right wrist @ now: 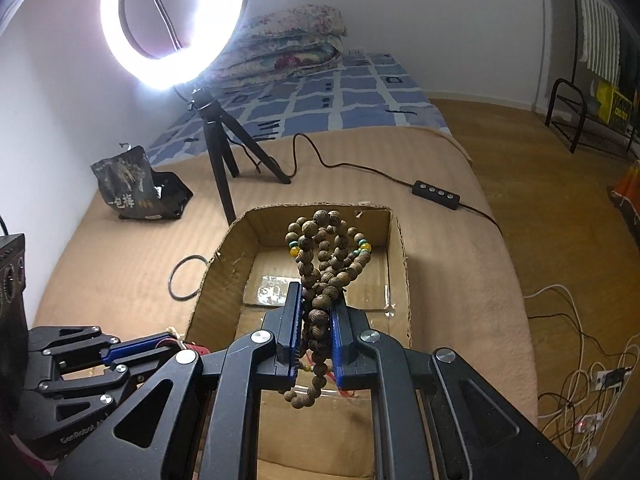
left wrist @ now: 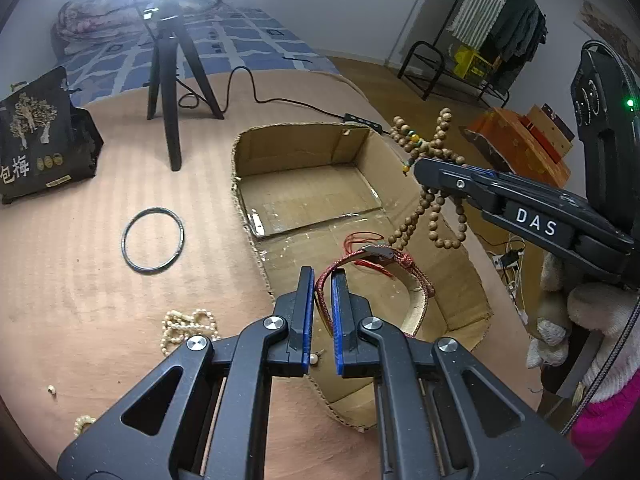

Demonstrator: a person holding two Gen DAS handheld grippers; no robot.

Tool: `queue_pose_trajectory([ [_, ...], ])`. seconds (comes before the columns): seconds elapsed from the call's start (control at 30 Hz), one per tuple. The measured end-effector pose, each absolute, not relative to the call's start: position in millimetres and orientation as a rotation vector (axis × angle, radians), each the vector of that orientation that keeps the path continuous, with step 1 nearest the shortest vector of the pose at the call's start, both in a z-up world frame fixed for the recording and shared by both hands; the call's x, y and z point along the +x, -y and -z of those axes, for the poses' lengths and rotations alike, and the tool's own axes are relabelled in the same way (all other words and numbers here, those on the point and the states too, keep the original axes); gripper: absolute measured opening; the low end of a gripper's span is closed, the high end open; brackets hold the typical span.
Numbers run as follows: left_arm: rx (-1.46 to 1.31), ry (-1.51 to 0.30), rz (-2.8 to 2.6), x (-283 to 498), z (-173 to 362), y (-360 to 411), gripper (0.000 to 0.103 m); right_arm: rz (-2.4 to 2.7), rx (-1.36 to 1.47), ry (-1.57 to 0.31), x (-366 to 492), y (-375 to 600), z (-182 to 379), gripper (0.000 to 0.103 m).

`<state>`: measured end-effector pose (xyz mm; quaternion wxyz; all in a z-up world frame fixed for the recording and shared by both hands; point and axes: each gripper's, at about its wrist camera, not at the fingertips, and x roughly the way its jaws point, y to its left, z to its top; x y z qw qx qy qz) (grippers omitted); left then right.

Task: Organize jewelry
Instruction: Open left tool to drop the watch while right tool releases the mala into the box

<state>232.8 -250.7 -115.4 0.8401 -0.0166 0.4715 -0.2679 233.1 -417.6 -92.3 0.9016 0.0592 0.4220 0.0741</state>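
Left gripper (left wrist: 321, 280) & right gripper (right wrist: 316, 300) are showing matt black plastic bodies w/ shiny round metal screw heads; finger pads (left wrist: 307, 312) are looking like blue rubbery strips. Wooden bead string (right wrist: 324, 264) is showing grained brown wood, semi-matt, w/ a few glossy yellow & green beads. Red bracelet (left wrist: 404, 264) is looking like woven cord, rough. Cardboard box (left wrist: 304, 152) is showing raw corrugated edges, matt brown, w/ glossy clear tape glinting on its floor. Pearl strand (left wrist: 188, 326) is gleaming cream, smooth. Dark bangle (left wrist: 153, 240) is looking smooth, slightly glossy. Blanket (left wrist: 80, 272) is looking soft, ribbed tan cloth. Snack bag (left wrist: 36, 136) is showing crinkled black foil w/ a sheen.
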Motion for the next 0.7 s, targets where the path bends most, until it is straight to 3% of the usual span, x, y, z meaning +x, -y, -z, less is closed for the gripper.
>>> queue_pose_trajectory([
  [0.1, -0.034, -1.004, 0.579, 234, 116, 254, 0.007, -0.141, 0.129, -0.870, 234, 420, 92, 0.011],
  [0.23, -0.023, -1.012, 0.586, 232, 115, 257, 0.015, -0.125, 0.130, -0.863, 232, 423, 90, 0.013],
  [0.27, -0.022, -1.013, 0.585, 232, 115, 257, 0.018, -0.119, 0.128, -0.860, 232, 423, 89, 0.015],
  [0.33, -0.025, -1.010, 0.584, 231, 114, 257, 0.018, -0.113, 0.126, -0.854, 230, 423, 87, 0.032],
  [0.4, -0.022, -1.004, 0.586, 230, 113, 257, 0.018, -0.108, 0.124, -0.842, 229, 422, 85, 0.038],
  [0.7, -0.008, -0.992, 0.570, 226, 108, 251, 0.018, -0.108, 0.118, -0.831, 225, 419, 78, 0.039],
])
